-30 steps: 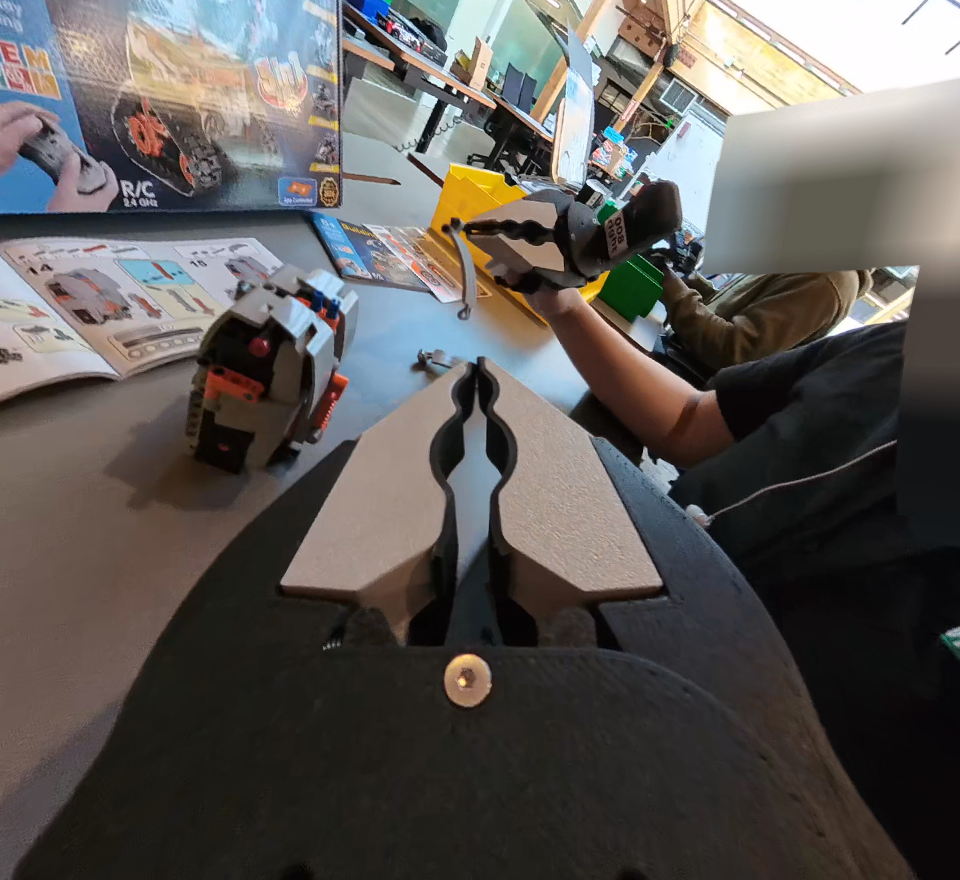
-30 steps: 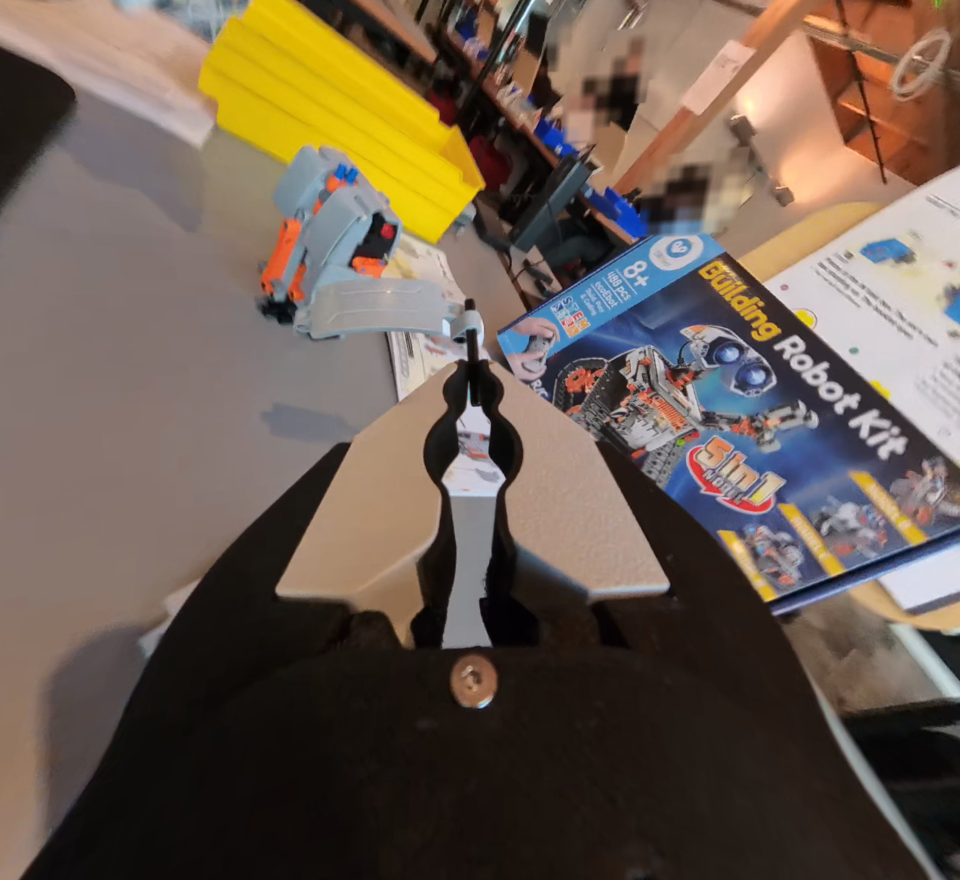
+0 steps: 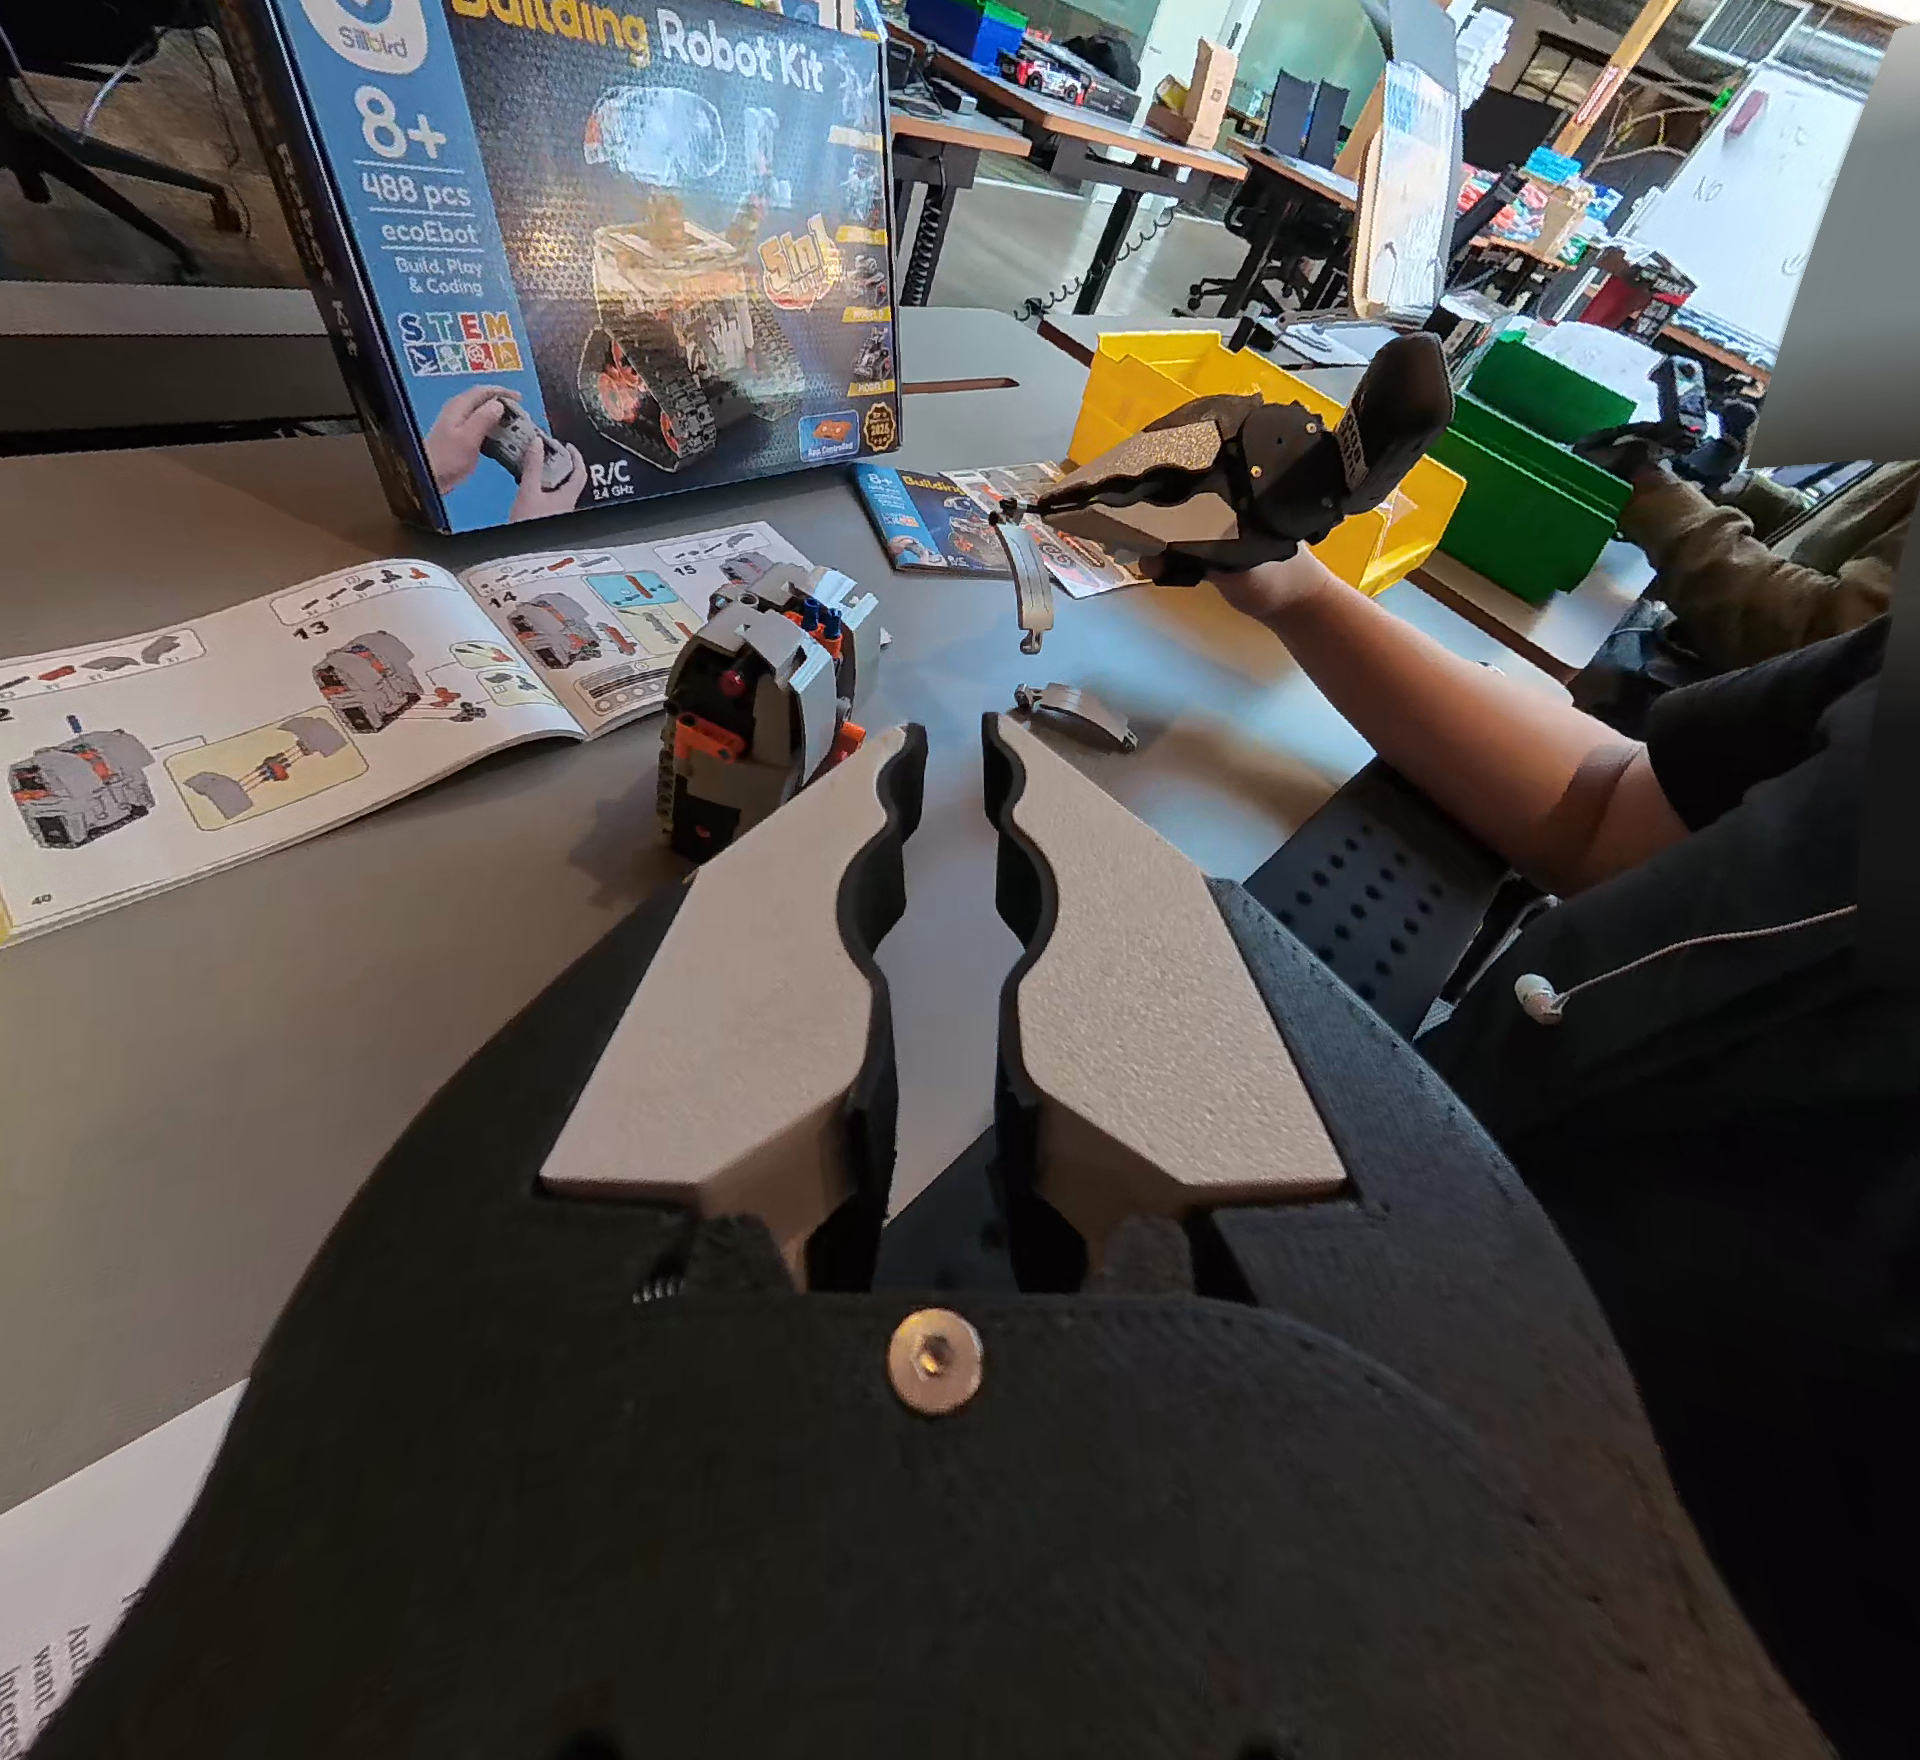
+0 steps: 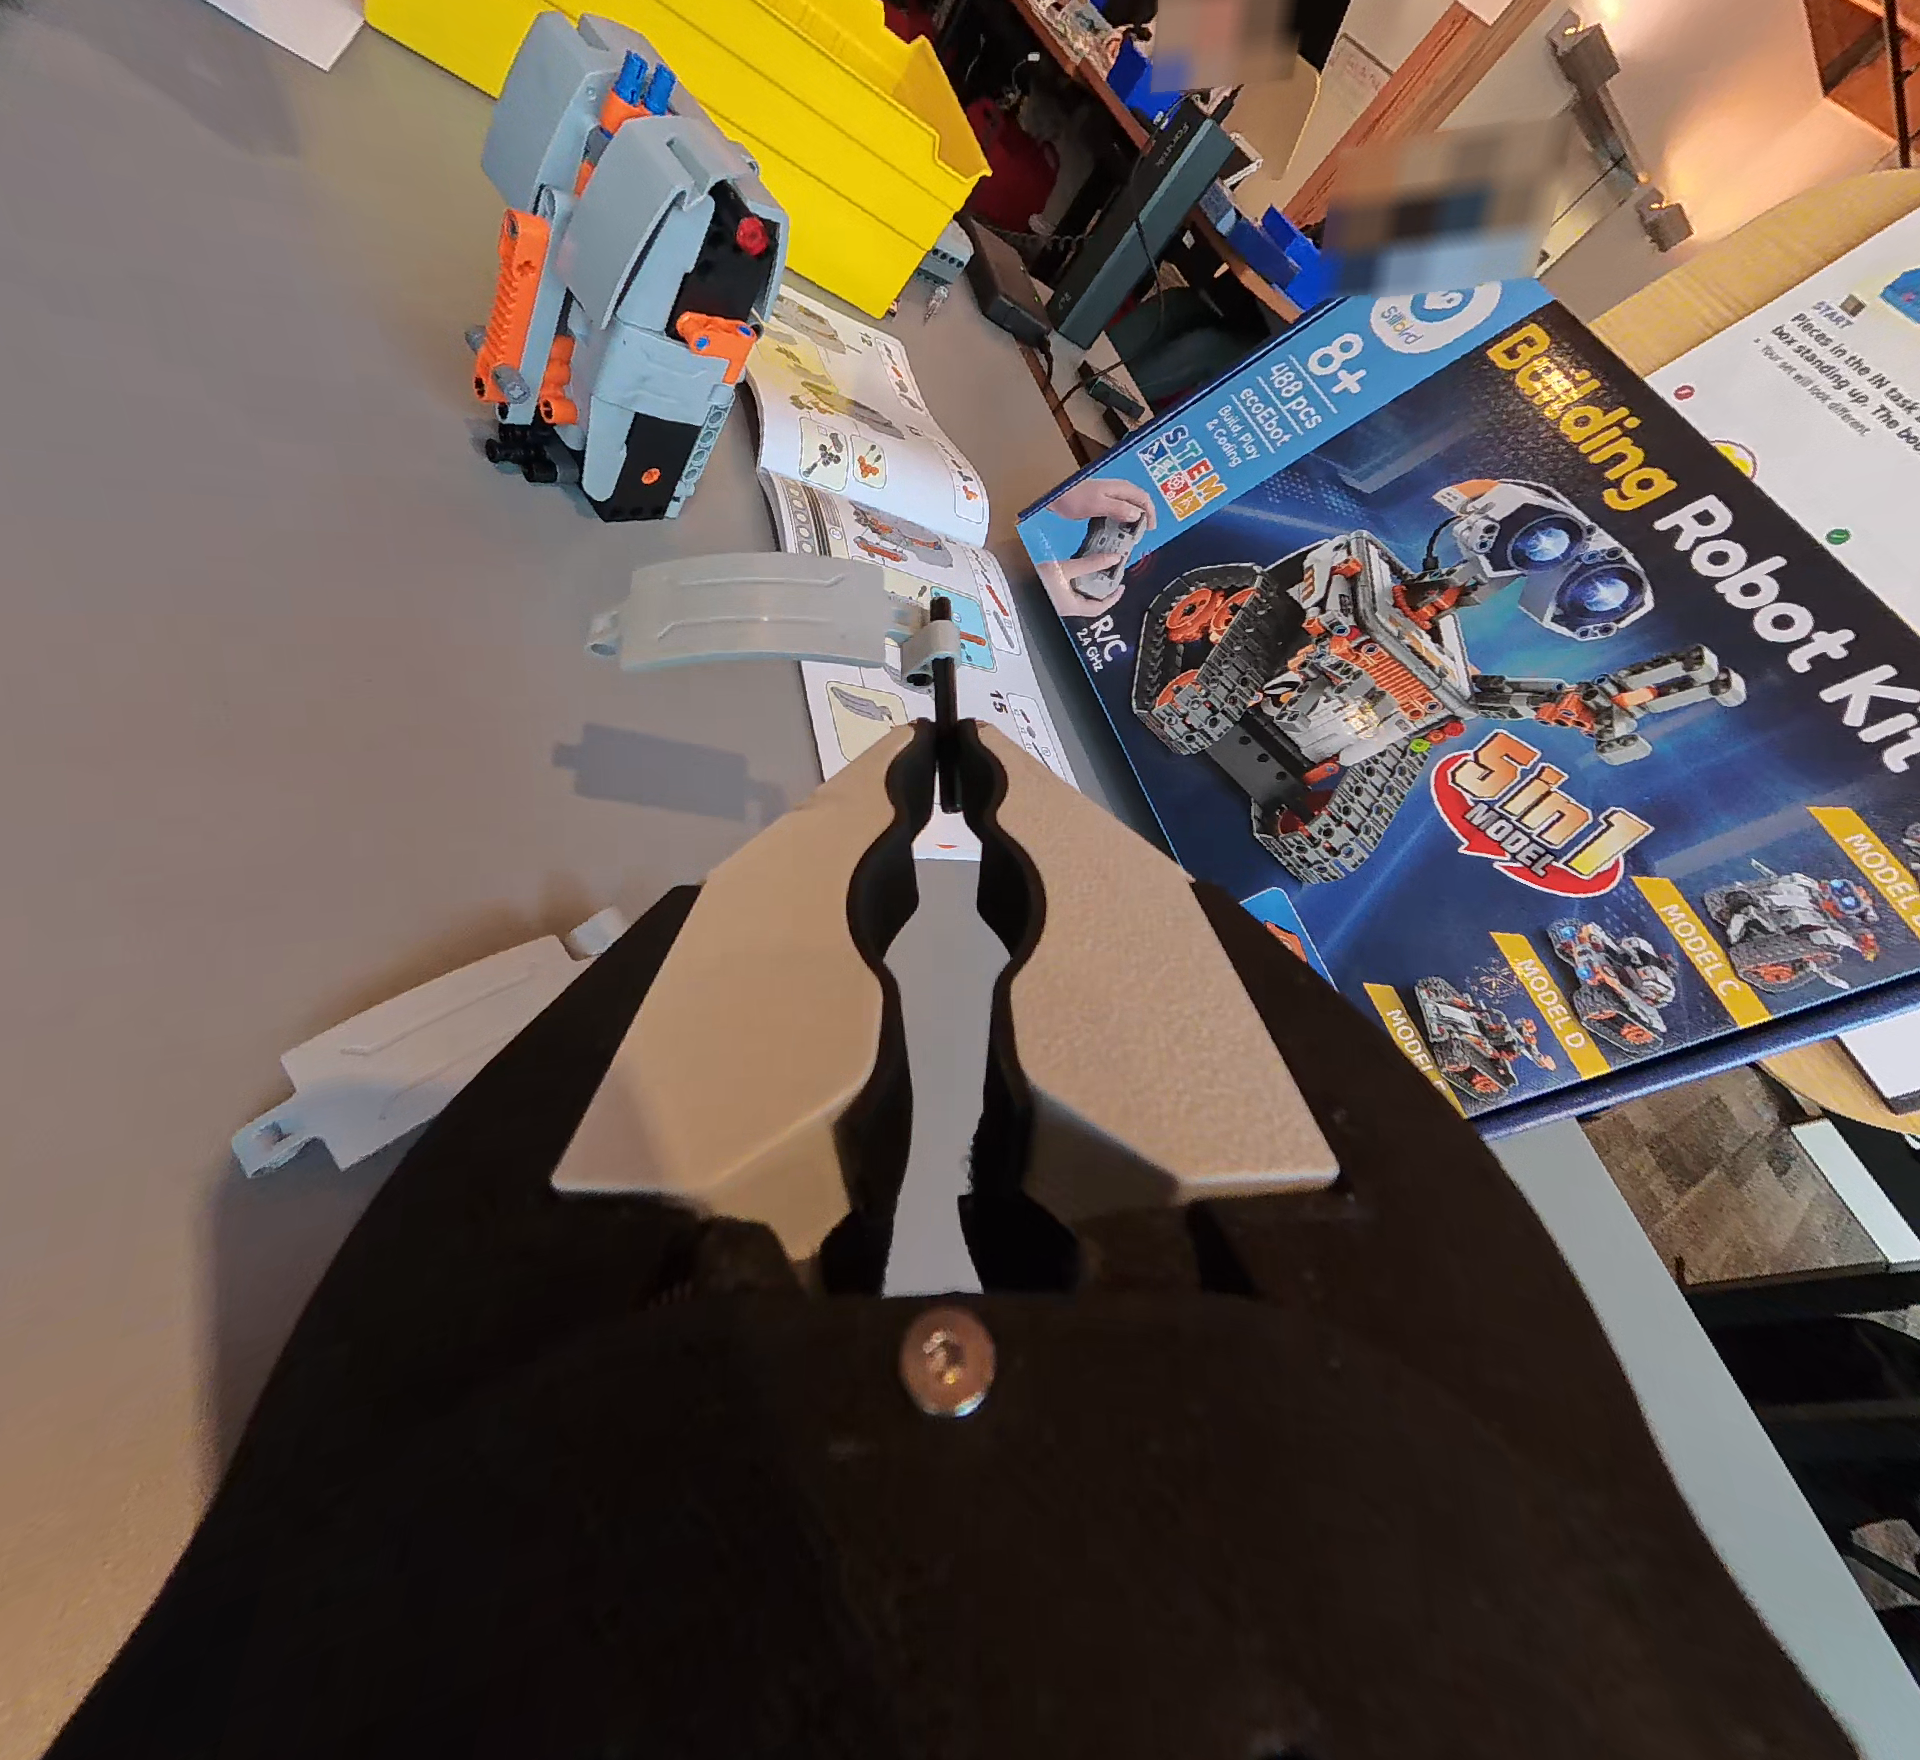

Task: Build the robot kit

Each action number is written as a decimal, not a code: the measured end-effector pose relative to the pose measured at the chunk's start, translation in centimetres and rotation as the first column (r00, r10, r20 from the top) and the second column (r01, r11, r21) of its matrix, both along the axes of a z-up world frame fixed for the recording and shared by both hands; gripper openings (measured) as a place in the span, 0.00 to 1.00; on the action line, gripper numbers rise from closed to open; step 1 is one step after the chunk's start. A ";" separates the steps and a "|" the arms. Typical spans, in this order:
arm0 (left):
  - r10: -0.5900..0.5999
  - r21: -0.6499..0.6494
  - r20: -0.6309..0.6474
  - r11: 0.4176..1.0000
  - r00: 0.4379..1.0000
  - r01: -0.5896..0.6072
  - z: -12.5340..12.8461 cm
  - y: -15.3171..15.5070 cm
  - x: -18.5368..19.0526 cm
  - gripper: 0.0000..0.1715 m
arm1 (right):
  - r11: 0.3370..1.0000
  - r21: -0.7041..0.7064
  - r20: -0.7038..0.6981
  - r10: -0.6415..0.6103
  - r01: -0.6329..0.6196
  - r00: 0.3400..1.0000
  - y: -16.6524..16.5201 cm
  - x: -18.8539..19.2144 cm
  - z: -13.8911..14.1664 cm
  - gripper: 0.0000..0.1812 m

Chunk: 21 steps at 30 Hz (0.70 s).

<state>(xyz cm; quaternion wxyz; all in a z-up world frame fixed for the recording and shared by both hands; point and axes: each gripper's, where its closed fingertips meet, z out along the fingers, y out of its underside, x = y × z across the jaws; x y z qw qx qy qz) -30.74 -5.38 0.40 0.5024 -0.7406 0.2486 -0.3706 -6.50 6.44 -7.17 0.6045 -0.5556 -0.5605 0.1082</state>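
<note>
A partly built grey, black and orange brick robot body [image 3: 764,702] stands on the grey table [image 3: 312,1035]. My left gripper [image 3: 954,731] is open and empty, just right of and in front of the body. A loose grey curved panel [image 3: 1075,711] lies just beyond its right fingertip. My right gripper [image 4: 943,736] is shut on a black pin that carries another grey curved panel [image 4: 758,624], held above the table in front of the body [image 4: 623,276]. It also shows in the left wrist view [image 3: 1013,515] with the panel [image 3: 1031,583] hanging from its tips. The loose panel [image 4: 416,1045] lies at lower left.
An open instruction booklet [image 3: 312,671] lies left of the body. The blue kit box [image 3: 623,235] stands behind it. Yellow bins [image 3: 1195,380] and a green bin [image 3: 1538,474] sit at the far right. A person's arm [image 3: 1455,734] reaches over the table's right edge. Across from one pair of fingers to the other is roughly 30 cm.
My left gripper has gone from shut to open and has pulled back and up. My right gripper still holds the curved panel and has lifted away from the robot body.
</note>
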 end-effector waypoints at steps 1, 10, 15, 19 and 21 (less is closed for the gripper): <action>-0.001 -0.001 -0.003 1.000 1.000 0.001 0.0 0.0 0.0 0.05 | 1.000 -0.001 -0.001 -0.001 0.001 1.000 0.0 0.0 0.0 0.01; 0.005 -0.004 0.000 1.000 1.000 -0.005 0.0 0.0 -0.1 0.05 | 1.000 -0.001 -0.002 0.003 -0.003 1.000 -0.1 -0.1 0.0 0.01; 0.001 -0.008 -0.006 1.000 1.000 -0.001 -0.1 0.0 0.0 0.05 | 1.000 0.002 -0.004 0.004 -0.004 1.000 -0.1 -0.1 0.1 0.01; -0.003 -0.011 -0.002 1.000 1.000 0.003 -0.2 0.0 0.1 0.05 | 1.000 0.003 -0.003 0.010 -0.010 1.000 -0.2 -0.2 0.1 0.01; -0.003 -0.013 -0.006 1.000 1.000 0.003 -0.3 0.0 0.1 0.05 | 1.000 0.006 -0.007 0.018 -0.017 1.000 -0.3 -0.3 0.2 0.01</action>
